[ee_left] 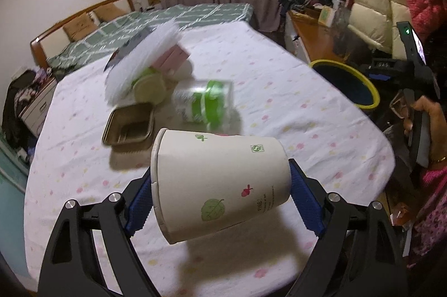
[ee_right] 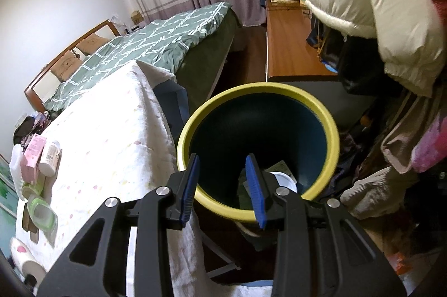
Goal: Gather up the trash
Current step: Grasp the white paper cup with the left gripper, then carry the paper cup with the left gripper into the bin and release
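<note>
My left gripper point(ee_left: 220, 179) is shut on a white paper cup point(ee_left: 218, 182) with leaf prints, held sideways above the table. Behind it lie a green-labelled jar point(ee_left: 204, 104), a foil tray point(ee_left: 130, 126), a white plate stack point(ee_left: 142, 59) and a pink box point(ee_left: 171, 58). The yellow-rimmed dark bin point(ee_left: 349, 82) stands off the table's right edge. My right gripper point(ee_right: 223, 174) is open and empty, right above the bin point(ee_right: 259, 143). A white lid point(ee_right: 283, 181) and paper lie inside the bin.
The table has a white dotted cloth point(ee_left: 279, 68). A bed with a green quilt point(ee_right: 145, 45) lies behind it. A wooden desk point(ee_right: 290, 51) and hanging coats point(ee_right: 371, 12) stand right of the bin. The pink box point(ee_right: 33, 157) and other trash lie at the table's far left.
</note>
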Available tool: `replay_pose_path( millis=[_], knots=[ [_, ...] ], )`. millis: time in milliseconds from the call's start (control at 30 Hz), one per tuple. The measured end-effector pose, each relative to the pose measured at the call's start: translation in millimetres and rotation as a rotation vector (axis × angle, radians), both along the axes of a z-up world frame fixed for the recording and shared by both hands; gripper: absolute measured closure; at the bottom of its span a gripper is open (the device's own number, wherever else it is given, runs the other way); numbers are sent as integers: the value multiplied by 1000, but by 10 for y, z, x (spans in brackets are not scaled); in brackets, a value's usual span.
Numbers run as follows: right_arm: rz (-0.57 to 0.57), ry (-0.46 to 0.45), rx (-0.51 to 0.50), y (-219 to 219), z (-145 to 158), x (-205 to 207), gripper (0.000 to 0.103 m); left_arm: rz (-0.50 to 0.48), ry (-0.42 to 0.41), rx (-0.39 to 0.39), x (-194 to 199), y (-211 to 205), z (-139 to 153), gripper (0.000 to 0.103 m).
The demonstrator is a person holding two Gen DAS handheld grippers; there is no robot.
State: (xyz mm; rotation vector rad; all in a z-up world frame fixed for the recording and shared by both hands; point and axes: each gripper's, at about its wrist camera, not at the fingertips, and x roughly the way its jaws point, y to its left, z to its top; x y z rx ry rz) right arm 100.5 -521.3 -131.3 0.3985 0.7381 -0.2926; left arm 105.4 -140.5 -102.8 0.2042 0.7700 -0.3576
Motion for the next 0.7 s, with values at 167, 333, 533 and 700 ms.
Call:
replay_pose_path(
  millis=[167, 333, 533, 700],
  knots=[
    [-15, -15, -36, -32, 72, -242, 70, -108, -16, -16, 108, -321, 156, 18],
    [-43, -16, -60, -116, 81, -486, 70, -231, -36, -13, 309, -829, 318, 18],
    [-78, -4, -71, -286, 33, -790, 70, -371, -33, -21, 589, -1580, 471, 18],
    [-98, 3, -72, -401, -22, -971, 70, -456, 19, -39, 858, -2205, 454, 18]
  ],
)
